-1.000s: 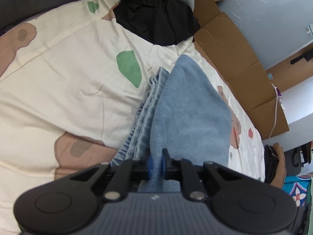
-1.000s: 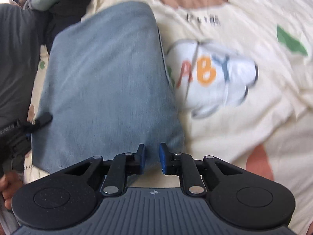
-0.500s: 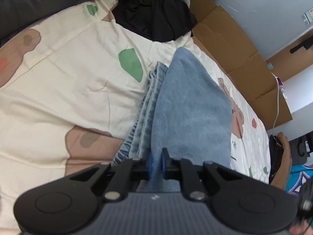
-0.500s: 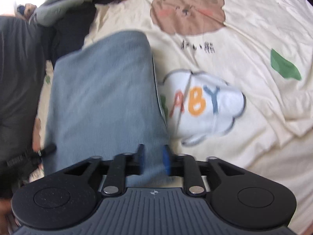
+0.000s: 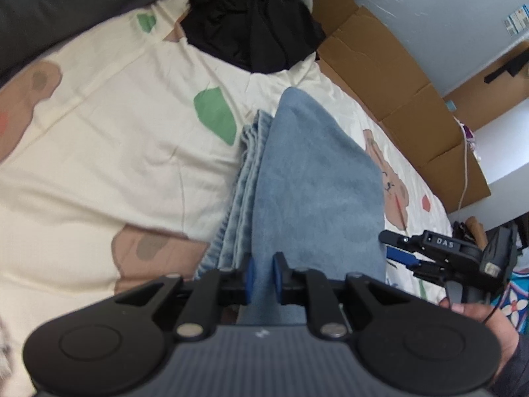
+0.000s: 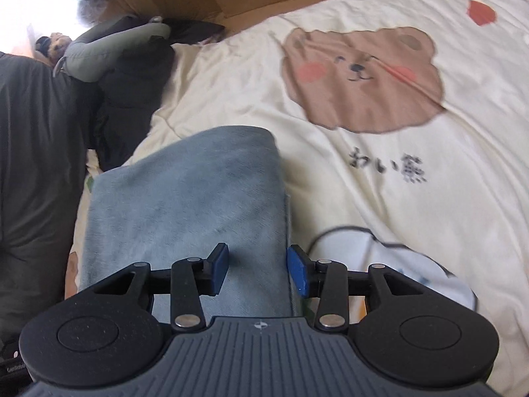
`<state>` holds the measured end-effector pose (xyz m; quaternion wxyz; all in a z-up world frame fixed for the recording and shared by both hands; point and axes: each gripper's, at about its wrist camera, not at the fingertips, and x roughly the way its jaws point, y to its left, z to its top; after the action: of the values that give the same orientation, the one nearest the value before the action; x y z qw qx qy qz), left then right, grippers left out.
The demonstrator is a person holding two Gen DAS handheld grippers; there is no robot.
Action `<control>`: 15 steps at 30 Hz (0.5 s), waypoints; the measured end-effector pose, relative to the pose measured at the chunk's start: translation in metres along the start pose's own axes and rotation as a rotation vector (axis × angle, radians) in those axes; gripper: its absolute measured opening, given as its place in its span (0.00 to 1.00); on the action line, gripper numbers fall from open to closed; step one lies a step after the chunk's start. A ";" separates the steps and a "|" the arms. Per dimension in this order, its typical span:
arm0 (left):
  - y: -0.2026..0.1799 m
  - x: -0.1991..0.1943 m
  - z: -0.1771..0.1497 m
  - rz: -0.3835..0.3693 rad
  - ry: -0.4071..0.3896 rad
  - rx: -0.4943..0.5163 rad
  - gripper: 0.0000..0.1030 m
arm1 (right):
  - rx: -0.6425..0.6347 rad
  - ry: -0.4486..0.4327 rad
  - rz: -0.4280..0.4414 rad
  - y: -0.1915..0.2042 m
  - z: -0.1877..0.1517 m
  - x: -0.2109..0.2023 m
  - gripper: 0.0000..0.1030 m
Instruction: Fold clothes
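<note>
Pinching the near edge of the blue garment [image 5: 317, 198] folded on the cream bedspread [image 5: 109, 152], the left gripper [image 5: 263, 276] stays nearly shut – the right gripper [image 6: 258, 264] has just been opening, pads apart over the cloth, gripping nothing.

- Left wrist cam sits right behind its own fingers [image 5: 249, 276], tilted down at the bed, super close to the blue garment [image 5: 317, 192] running out ahead of the fingertips.
- Past the fingertips it faces the cardboard [image 5: 390, 76] and wall.
- Right wrist cam: same setup, close behind its fingers [image 6: 299, 269], angled down, bear print [image 6: 363, 76] ahead and right of them.
- Both catch the blue garment and cream sheet [image 5: 99, 152]; the left view also shows the right gripper [image 5: 396, 248] off to the right of its fingers.
</note>
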<state>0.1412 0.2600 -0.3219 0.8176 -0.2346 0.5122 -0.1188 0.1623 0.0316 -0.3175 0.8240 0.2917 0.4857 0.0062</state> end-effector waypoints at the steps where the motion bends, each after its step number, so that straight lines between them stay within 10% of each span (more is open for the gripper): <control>1: -0.001 0.002 0.004 -0.002 -0.003 0.001 0.14 | -0.009 0.003 -0.002 0.001 0.001 0.002 0.45; 4: -0.002 0.005 0.016 -0.007 -0.022 0.003 0.23 | -0.015 0.010 0.001 0.000 0.007 0.008 0.45; 7: -0.004 0.011 0.029 -0.007 -0.049 0.032 0.53 | 0.010 0.024 0.033 -0.009 0.009 0.011 0.51; 15: -0.001 0.042 0.041 -0.006 -0.003 0.028 0.53 | 0.040 0.081 0.131 -0.028 0.003 0.014 0.55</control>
<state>0.1965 0.2517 -0.3393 0.8212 -0.2246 0.5086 -0.1281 0.1645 0.0110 -0.3415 0.7954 0.3388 0.4987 0.0620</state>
